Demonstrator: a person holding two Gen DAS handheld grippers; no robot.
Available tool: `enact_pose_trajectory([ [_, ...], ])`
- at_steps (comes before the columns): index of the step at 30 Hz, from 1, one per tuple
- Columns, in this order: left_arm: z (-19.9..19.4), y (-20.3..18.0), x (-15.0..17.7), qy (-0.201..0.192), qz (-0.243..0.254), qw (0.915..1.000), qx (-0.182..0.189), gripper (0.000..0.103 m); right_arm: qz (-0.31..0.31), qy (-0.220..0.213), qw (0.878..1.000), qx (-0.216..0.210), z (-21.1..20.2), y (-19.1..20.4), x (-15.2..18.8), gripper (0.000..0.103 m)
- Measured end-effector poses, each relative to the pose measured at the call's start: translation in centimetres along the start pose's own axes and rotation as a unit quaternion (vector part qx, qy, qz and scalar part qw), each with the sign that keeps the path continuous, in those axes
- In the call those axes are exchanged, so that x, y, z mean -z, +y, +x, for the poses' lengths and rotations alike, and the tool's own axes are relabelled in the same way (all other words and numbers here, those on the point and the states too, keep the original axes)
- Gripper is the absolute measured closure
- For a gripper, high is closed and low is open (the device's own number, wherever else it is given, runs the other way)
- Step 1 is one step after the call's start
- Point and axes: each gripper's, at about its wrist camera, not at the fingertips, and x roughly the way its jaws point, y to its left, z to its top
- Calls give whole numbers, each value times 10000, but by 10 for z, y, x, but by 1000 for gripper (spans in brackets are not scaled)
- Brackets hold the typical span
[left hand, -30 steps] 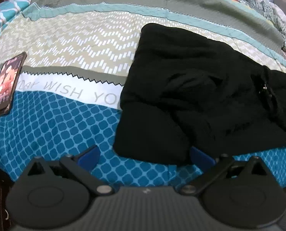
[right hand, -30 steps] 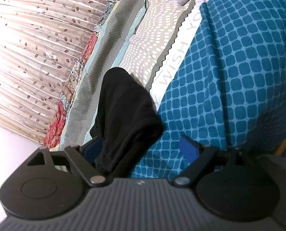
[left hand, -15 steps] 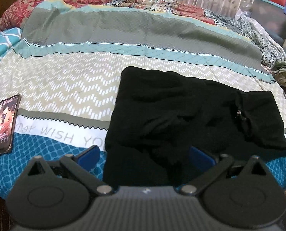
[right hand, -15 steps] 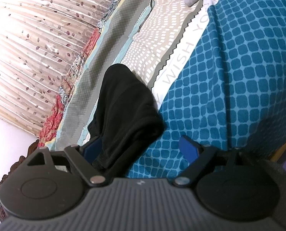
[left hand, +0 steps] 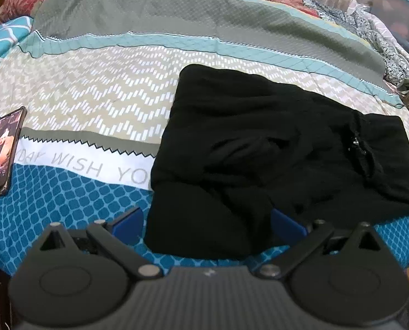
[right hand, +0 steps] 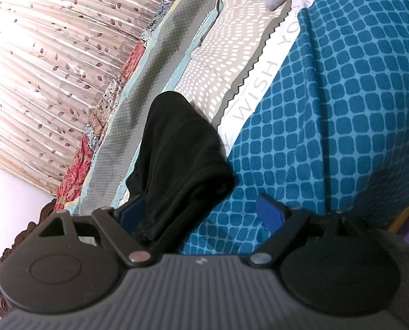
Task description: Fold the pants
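Since half a second ago my left gripper has tipped down and closer to the bed, so the black soft-fabric pants fill more of the centre and lower right of its view, while my right gripper has barely shifted. The pants lie folded into a thick bundle on the patterned bedspread of teal, beige and grey bands, their near edge at the bottom centre of the left view, between my spread blue fingers. My left jaws stand wide apart with the cloth between them but not pinched. In the right view the jaws are spread too, one corner of the bundle lying against the left finger at lower centre, nothing gripped. I judge the folding is far along and I am either squaring the bundle or setting up one last fold; next I would need to close on the near edge through all its layers so none slips. A smartphone with a lit screen lies at the left edge, well clear. No container shows in either view.
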Motion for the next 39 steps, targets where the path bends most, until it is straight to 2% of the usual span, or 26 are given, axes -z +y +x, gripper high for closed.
enact_pose_trajectory([
  [17,9,4,3,192,9,9998,19,1,-32,-2,10000,7,0,2,1,14],
  [27,0,5,0,103,15,9999,75,8,-74,61,9999,50,0,4,-3,16],
  [35,-13,2,-16,-38,-9,9991,420,8,-563,-56,9982,191,6,20,-14,17],
  [39,-17,-8,-25,-80,52,9980,625,8,-791,-325,9959,308,11,22,-26,18],
])
